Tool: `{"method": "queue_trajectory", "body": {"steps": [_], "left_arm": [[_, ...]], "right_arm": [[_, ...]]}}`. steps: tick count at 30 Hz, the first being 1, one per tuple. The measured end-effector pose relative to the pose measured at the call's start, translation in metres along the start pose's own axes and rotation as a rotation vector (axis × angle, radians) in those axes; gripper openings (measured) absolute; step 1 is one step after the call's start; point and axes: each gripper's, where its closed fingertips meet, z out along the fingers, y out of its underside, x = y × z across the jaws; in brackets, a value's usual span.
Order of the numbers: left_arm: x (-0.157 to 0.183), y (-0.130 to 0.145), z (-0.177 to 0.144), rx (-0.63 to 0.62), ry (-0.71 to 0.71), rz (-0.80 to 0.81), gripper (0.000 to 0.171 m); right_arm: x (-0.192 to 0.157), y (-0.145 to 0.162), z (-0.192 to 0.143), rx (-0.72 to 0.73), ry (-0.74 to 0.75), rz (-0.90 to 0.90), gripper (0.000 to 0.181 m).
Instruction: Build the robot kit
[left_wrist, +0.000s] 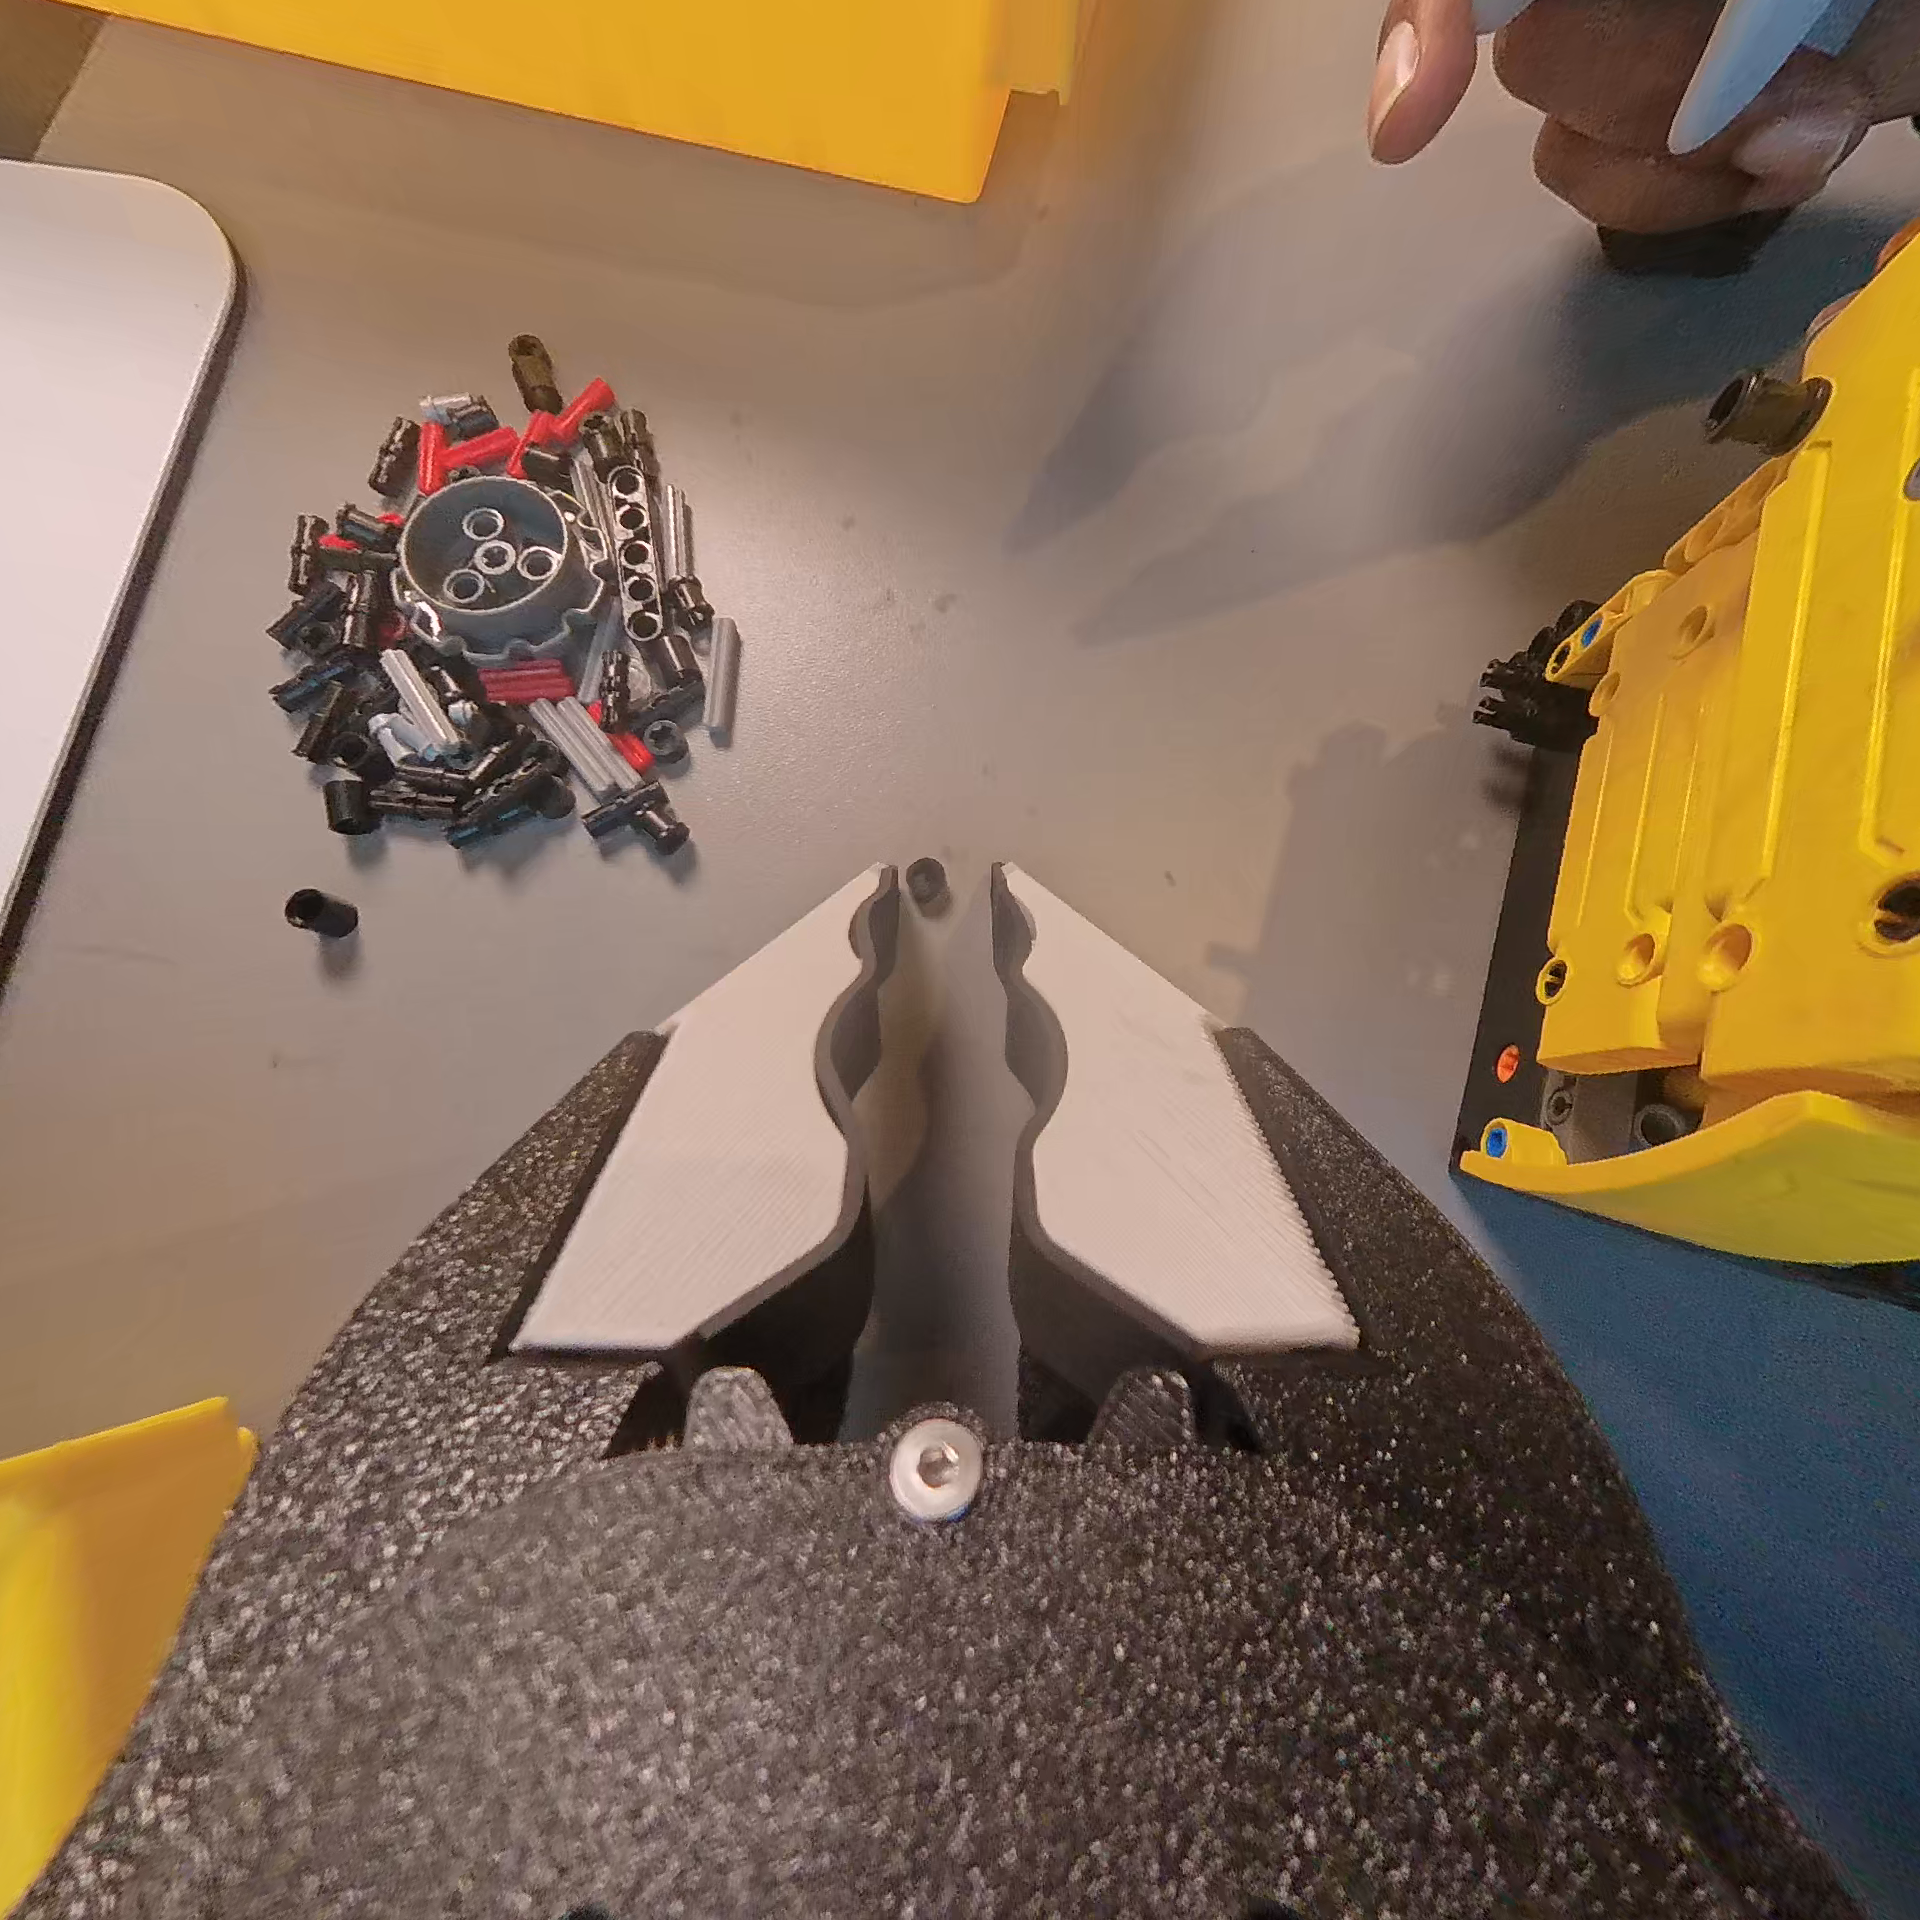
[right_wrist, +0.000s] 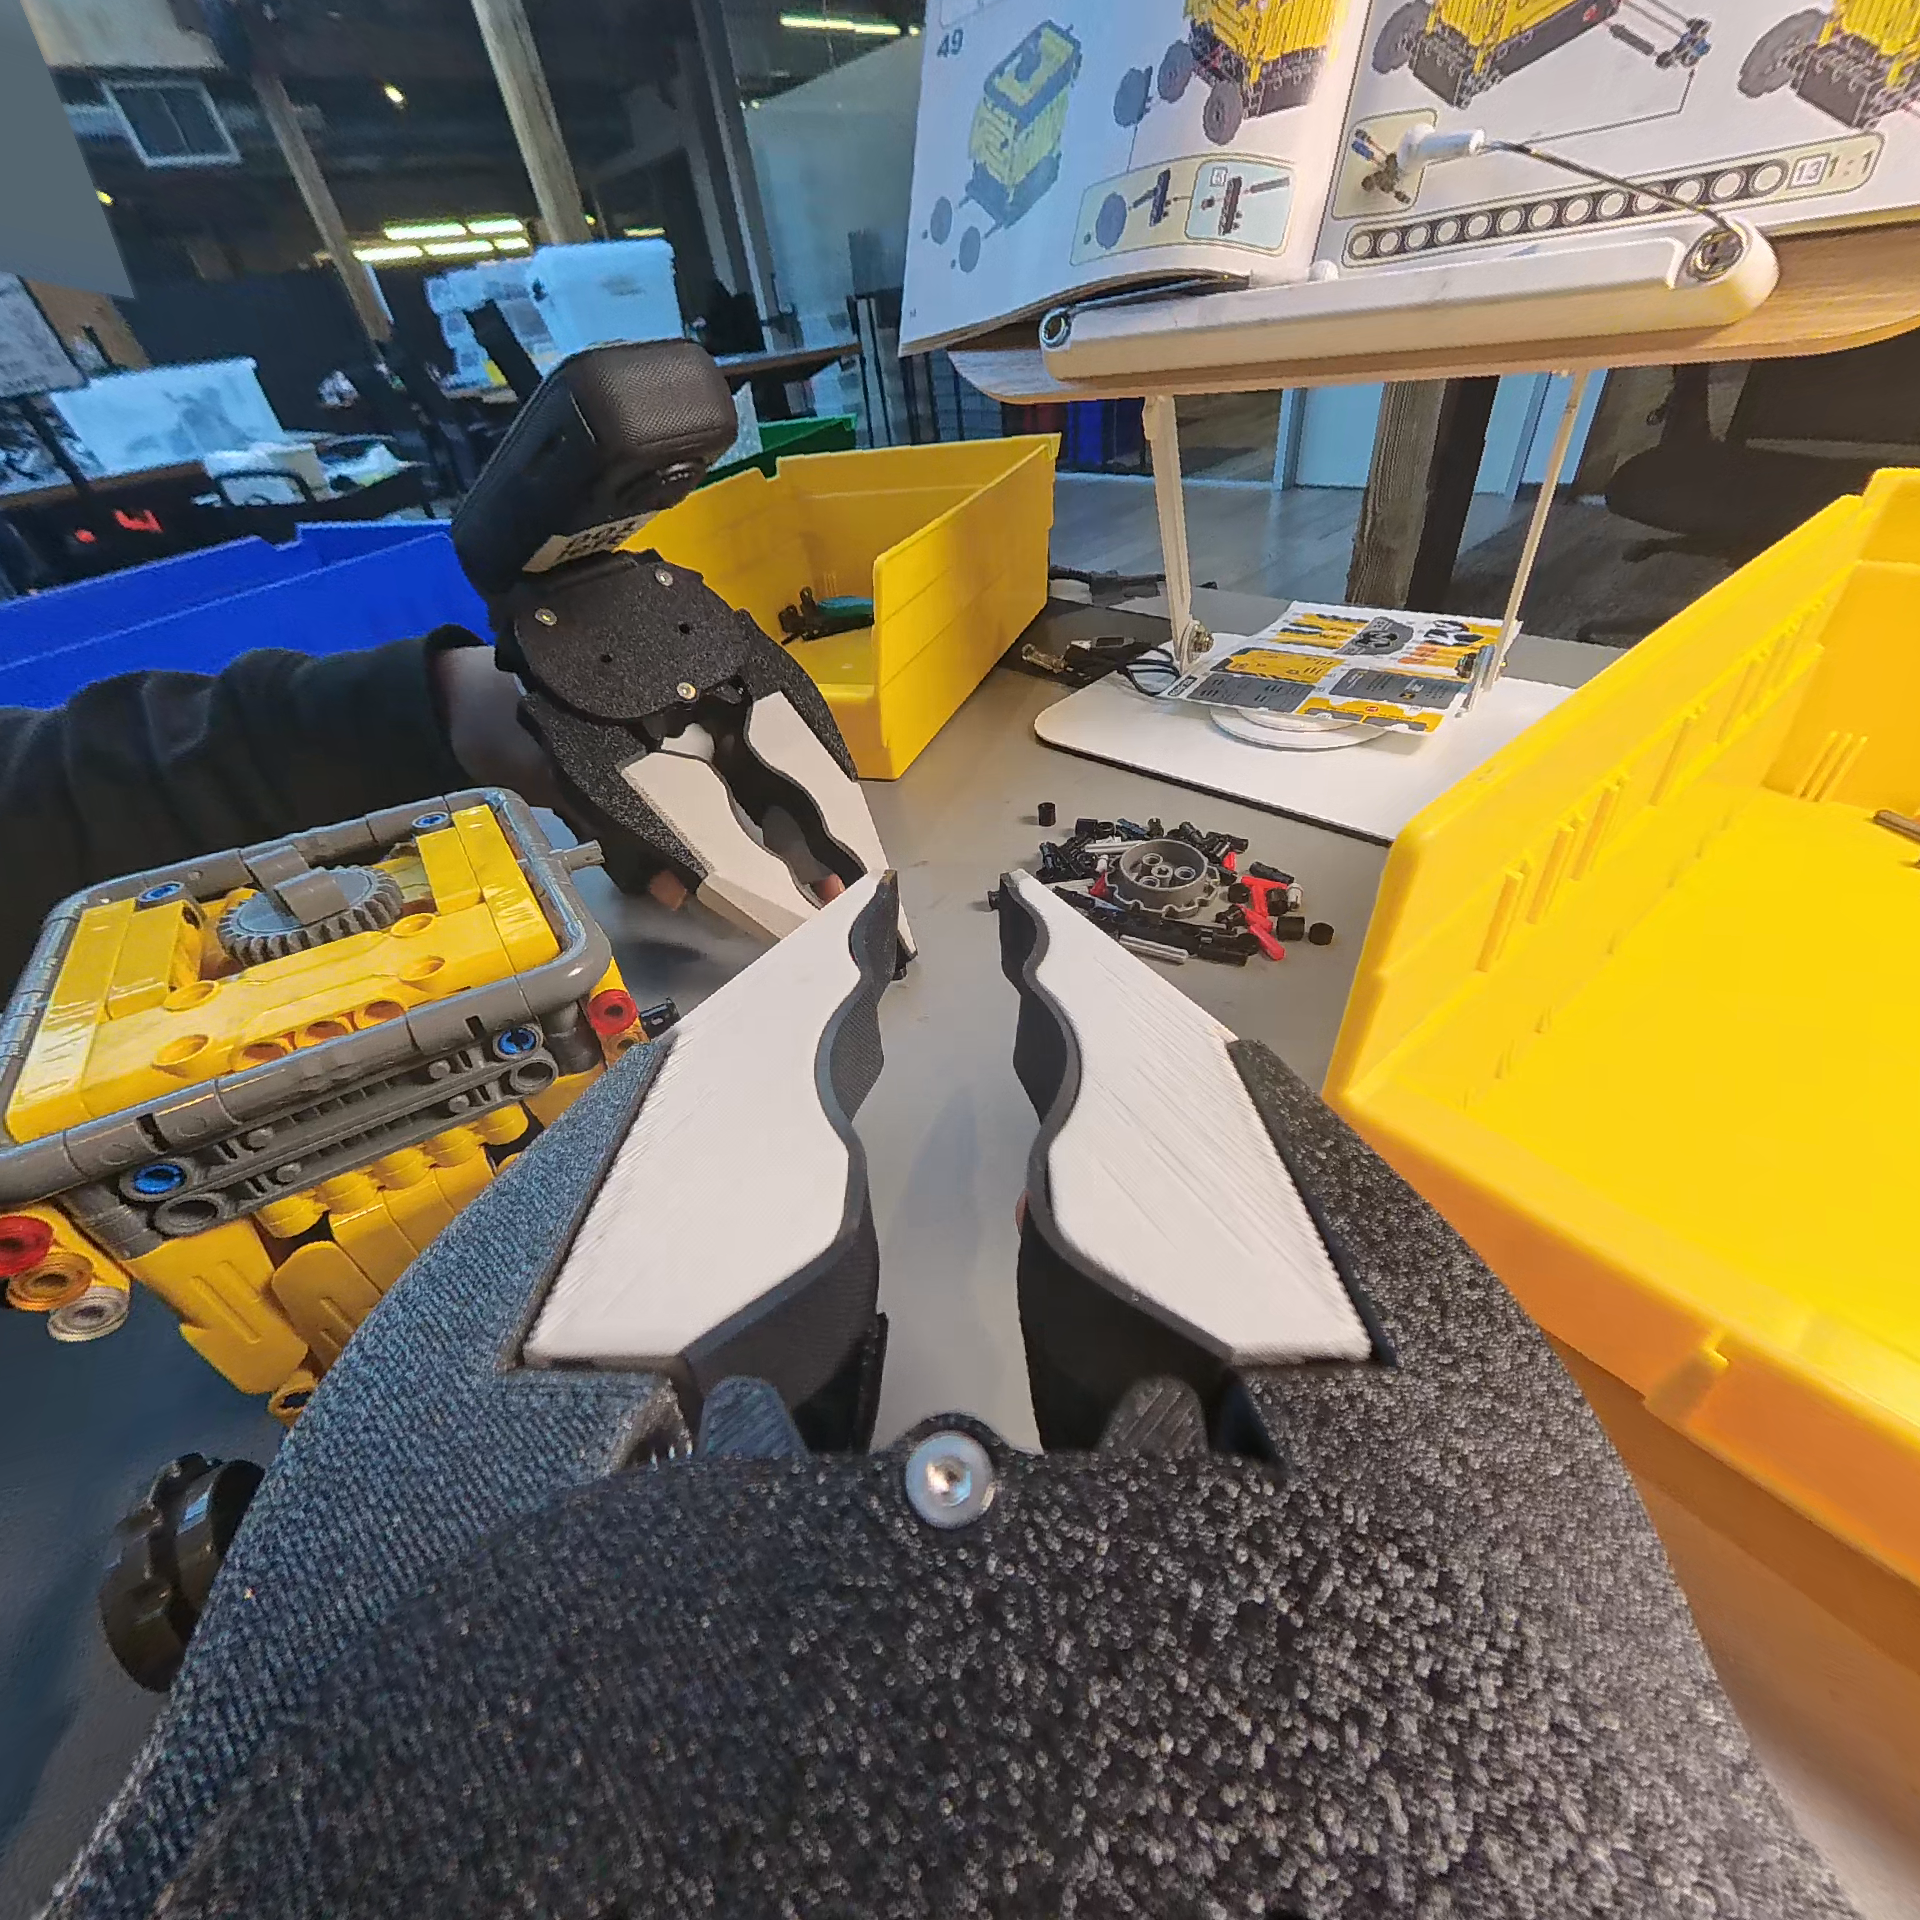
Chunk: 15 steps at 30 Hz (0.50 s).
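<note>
Grey tabletop (left_wrist: 831, 312) carries, at ten o'clock in the left wrist view, a heap of black, red and grey toy-brick parts (left_wrist: 488, 613) around a round grey hub (left_wrist: 497, 566); a lone black pin (left_wrist: 320, 912) lies just beside the heap at its seven o'clock. At centre, the left tongs (left_wrist: 940, 871) stand slightly apart, tips low to the tabletop, a small black bush (left_wrist: 923, 878) between them near the left tip; whether they touch it cannot be told. At three o'clock sits a yellow brick model (left_wrist: 1704, 831), and at one o'clock a hand (left_wrist: 1558, 94).

In the right wrist view, the model (right_wrist: 291, 1039), topped by a grey gear (right_wrist: 312, 909), sits at nine o'clock. The left tongs (right_wrist: 862, 914) reach down at eleven o'clock, tips just beside the left tip of the right tongs (right_wrist: 943, 883), which gape open and empty. The heap (right_wrist: 1174, 883) lies at one o'clock, before a booklet stand (right_wrist: 1299, 748). A yellow bin (right_wrist: 1662, 1039) fills three o'clock; another bin (right_wrist: 914, 582) stands at twelve.
</note>
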Motion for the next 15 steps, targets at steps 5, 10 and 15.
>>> {"method": "queue_trajectory", "body": {"steps": [5, 10, 15], "left_arm": [[-0.0094, 0.0041, -0.0043, -0.008, -0.028, -0.011, 0.022], [-0.0108, 0.0040, -0.0047, 0.014, -0.015, -0.022, 0.020], [-0.0089, 0.0002, -0.0007, 0.036, -0.012, 0.000, 0.011]], "right_arm": [[-0.0002, 0.0000, -0.0001, 0.000, -0.001, -0.001, 0.020], [-0.0006, 0.0002, 0.0001, -0.001, -0.002, -0.001, 0.020], [-0.0014, 0.0010, 0.0008, -0.005, -0.004, -0.004, 0.020]]}}
